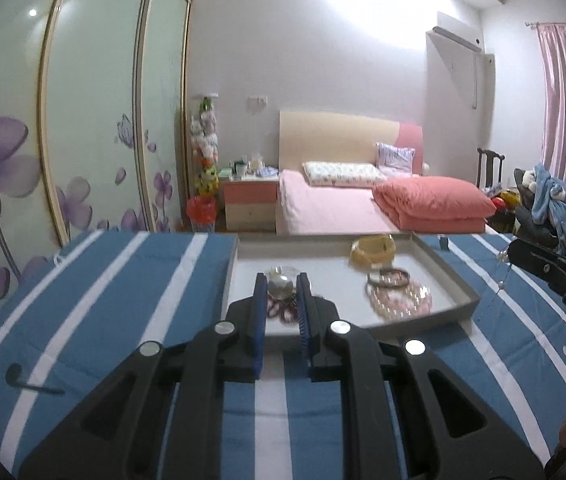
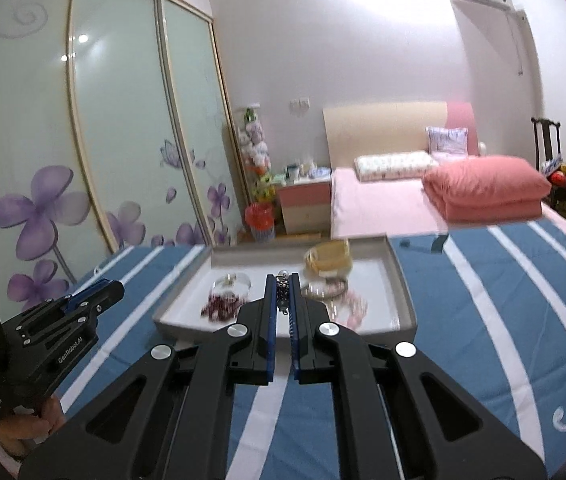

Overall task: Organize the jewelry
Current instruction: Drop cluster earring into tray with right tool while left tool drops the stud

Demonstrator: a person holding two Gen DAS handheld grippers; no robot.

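Beaded chain (image 2: pixel 283 294) between right tongs (image 2: pixel 281 280) over grey tray (image 2: pixel 407 292).

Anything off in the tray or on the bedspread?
Mostly fine. The jewelry lies loose in the tray: the pink bead bracelet overlaps a dark bangle. The right claw pinches a small beaded piece over it.

"GenRobot.AI", seemingly, on left gripper (image 2: pixel 95 294)

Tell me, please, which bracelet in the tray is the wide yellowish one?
The yellowish bangle at the far side of the grey tray: broad, solid and pale amber, unlike the thin dark bracelet and the pink beaded bracelet nearer the camera.
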